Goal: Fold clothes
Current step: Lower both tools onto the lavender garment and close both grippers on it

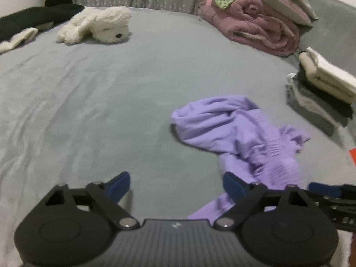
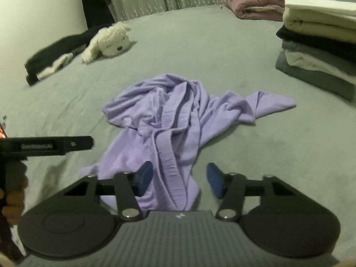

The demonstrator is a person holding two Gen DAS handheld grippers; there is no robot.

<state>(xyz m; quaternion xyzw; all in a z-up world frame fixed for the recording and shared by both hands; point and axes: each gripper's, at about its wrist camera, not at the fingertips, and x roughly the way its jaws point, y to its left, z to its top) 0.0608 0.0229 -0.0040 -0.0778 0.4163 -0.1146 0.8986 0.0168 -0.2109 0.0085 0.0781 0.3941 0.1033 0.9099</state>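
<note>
A crumpled lilac garment (image 2: 169, 120) with a ribbed waistband lies in a heap on the grey bed sheet (image 2: 222, 51). In the left wrist view the lilac garment (image 1: 235, 131) sits to the right of centre. My left gripper (image 1: 176, 185) is open over bare sheet, its right finger at the garment's near edge. My right gripper (image 2: 179, 181) is open, low over the near end of the garment, with the cloth lying between its blue fingers (image 2: 214, 181). Nothing is gripped. The left tool's body (image 2: 44, 145) shows at the left of the right wrist view, with a hand beneath it.
A stack of folded clothes (image 2: 320, 44) stands at the right. A rolled pink quilt (image 1: 258, 26) with a green patterned cloth lies at the back. A white plush dog (image 1: 100, 25) and a black garment (image 1: 33, 20) lie at the far left.
</note>
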